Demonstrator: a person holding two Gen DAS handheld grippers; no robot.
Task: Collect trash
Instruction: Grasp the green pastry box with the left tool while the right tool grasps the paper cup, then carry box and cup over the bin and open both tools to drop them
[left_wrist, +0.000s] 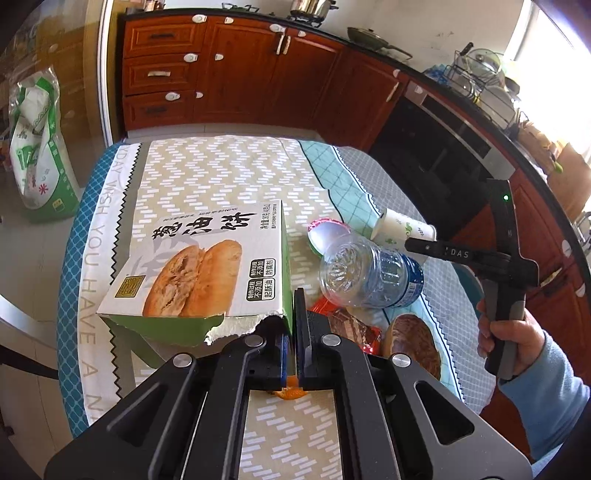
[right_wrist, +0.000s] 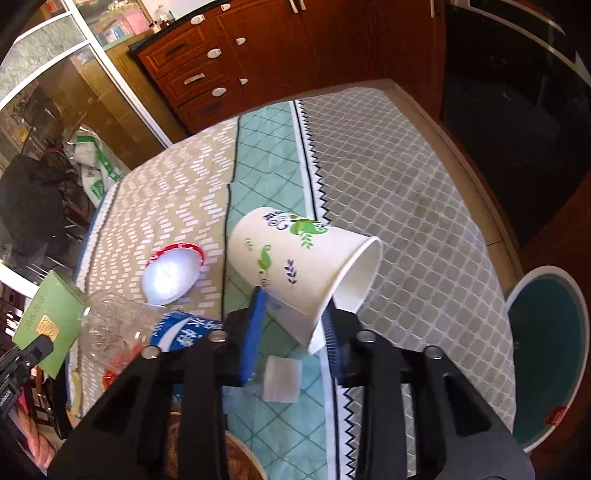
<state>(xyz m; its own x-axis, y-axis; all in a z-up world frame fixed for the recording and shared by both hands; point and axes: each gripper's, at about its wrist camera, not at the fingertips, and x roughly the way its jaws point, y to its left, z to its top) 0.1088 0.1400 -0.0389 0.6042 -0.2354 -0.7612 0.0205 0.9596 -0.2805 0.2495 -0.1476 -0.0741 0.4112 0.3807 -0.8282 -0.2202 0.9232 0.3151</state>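
Note:
My left gripper (left_wrist: 294, 317) is shut on the torn edge of a white-and-green cardboard box (left_wrist: 199, 266) printed with a flatbread picture; the box tilts up off the tablecloth. A white paper cup (right_wrist: 295, 258) with green leaf prints lies tilted, its mouth toward the lower right. My right gripper (right_wrist: 293, 332) is shut on it near the rim, both blue pads against its wall. The left wrist view shows the same cup (left_wrist: 402, 225) at the tip of the right gripper (left_wrist: 410, 243), which a hand holds. An empty plastic bottle (left_wrist: 369, 277) with a blue label lies between box and cup.
A foil lid (right_wrist: 173, 269) with a red rim lies by the bottle. Snack wrappers (left_wrist: 351, 325) and orange peel (left_wrist: 291, 393) sit near my left gripper. A small white cap (right_wrist: 282, 378) lies under the right jaws. A round bin (right_wrist: 546, 354) stands on the floor, right of the table.

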